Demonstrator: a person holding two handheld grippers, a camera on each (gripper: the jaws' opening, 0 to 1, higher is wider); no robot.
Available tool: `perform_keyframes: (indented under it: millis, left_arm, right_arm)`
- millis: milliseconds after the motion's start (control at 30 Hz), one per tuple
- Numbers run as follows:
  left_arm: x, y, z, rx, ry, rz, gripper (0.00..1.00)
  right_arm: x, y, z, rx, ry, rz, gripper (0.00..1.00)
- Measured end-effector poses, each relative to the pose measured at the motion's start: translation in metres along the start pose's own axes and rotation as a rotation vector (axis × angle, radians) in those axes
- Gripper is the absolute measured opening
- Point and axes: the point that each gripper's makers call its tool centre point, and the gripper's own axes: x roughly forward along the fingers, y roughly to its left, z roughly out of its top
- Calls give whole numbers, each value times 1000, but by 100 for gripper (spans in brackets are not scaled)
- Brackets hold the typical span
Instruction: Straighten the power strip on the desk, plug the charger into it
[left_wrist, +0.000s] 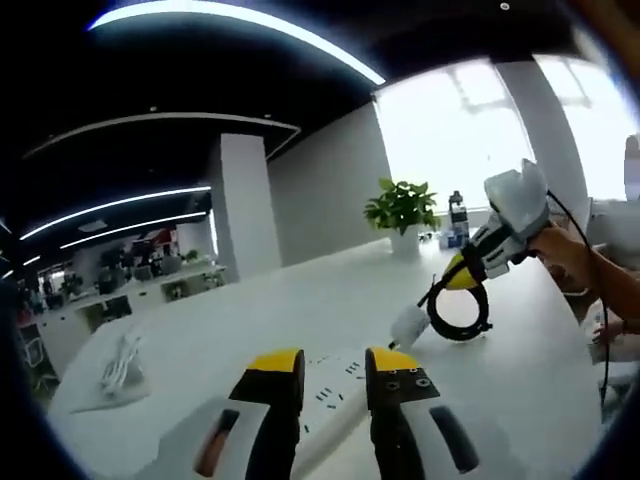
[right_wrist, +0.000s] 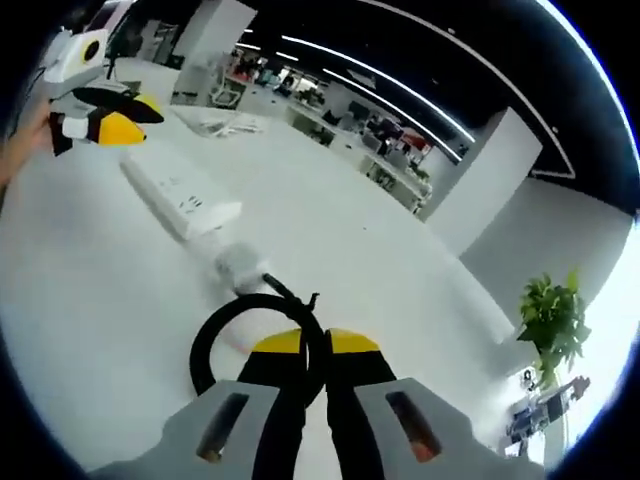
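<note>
- While the left gripper (left_wrist: 334, 368) sits low in the left gripper view, its yellow-tipped jaws stand apart with the white power strip (left_wrist: 336, 394) running up between them; can't tell whether the pads actually touch it, so it reads as open around the strip.
- Power strip's long axis runs away from these jaws, tilted up and to the right, sockets facing up.
- Just past the strip's far end is the white charger (left_wrist: 410, 325), its black cable (left_wrist: 459, 312) coiled in a loop hanging from the right gripper (left_wrist: 462, 275), which comes in from the right with a hand (left_wrist: 562, 252) behind it.
- Loads of bare white desk (left_wrist: 300, 300) ahead and to the left; a small heap of white cables (left_wrist: 120, 365) lies well off to the left, a potted plant (left_wrist: 403, 210) at the far edge.
- Over in the right gripper view, the right gripper (right_wrist: 313, 345) has its jaws pinched together on the black cable (right_wrist: 235, 320), loop curling left of the tips.
- Charger (right_wrist: 238, 265) lies just ahead of the tips, resting on the desk (right_wrist: 380, 270).
- Power strip (right_wrist: 180, 195) stretches up-left from the charger toward the left gripper (right_wrist: 115, 122), near end just beside the charger.
- Open desk to the right of the tips.
</note>
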Motion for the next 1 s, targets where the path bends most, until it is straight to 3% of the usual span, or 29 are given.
perform_keyframes:
  millis: [367,767,1000]
  left_arm:
    - [6,-7,5,12,-6,-21,24]
    - [-8,15,20,33,-41,28,24]
    - [-12,30,18,14,-42,49,24]
  right_arm:
    - [-9,-7,4,-112,25,-39,4]
    - [-8,-5,16,-187,33,-13,4]
    - [-7,0,24,-213,43,2,4]
